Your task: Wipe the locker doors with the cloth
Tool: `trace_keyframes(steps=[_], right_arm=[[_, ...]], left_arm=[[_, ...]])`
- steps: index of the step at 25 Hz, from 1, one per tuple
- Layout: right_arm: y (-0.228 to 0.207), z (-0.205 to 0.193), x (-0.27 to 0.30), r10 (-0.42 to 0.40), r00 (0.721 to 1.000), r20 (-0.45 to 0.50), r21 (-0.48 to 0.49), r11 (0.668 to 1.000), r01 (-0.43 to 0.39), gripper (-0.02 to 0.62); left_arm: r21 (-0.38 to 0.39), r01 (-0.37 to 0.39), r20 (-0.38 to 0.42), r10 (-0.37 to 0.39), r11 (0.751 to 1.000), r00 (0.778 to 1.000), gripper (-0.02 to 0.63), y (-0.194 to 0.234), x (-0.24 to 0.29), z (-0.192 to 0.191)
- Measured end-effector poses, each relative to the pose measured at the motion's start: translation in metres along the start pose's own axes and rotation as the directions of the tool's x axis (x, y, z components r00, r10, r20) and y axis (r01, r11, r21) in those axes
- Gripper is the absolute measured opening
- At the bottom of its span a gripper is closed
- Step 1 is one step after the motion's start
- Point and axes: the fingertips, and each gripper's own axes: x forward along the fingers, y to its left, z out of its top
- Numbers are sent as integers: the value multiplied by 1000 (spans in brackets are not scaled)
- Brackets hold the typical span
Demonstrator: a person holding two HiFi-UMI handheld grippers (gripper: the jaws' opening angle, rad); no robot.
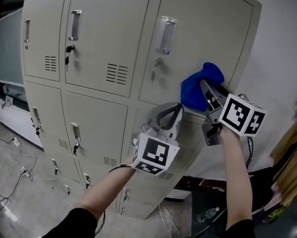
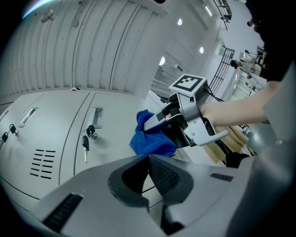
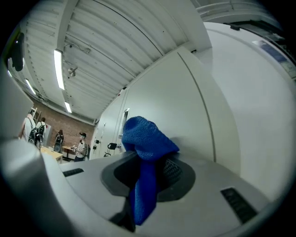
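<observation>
One blue cloth (image 1: pixel 196 89), two tongs (image 1: pixel 167 117) (image 1: pixel 207 91), three upper locker doors (image 1: pixel 104 12).

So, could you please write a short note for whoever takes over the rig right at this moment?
Right gripper: shut on the blue cloth, which is bunched against the lower right of the top-right locker door.
Left gripper: shut, empty, held below and left of the cloth, in front of the lockers.
Done: the doors do not show which have been wiped.
Left: probably wipe across this door, then the other doors; mind the keys hanging in the locks.
</observation>
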Motion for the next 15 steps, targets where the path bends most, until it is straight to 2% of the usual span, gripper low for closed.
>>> trace_keyframes(steps=[10,15], right_arm=[[-69,4,-59,-177,984,-4,-26,984,177,80],[-81,5,-69,-206,978,11,-6,978,206,79]], left_arm=[[-15,66,16,-66,998,998,9,-31,10,4],[-11,63,14,-63,998,998,9,-29,7,4]])
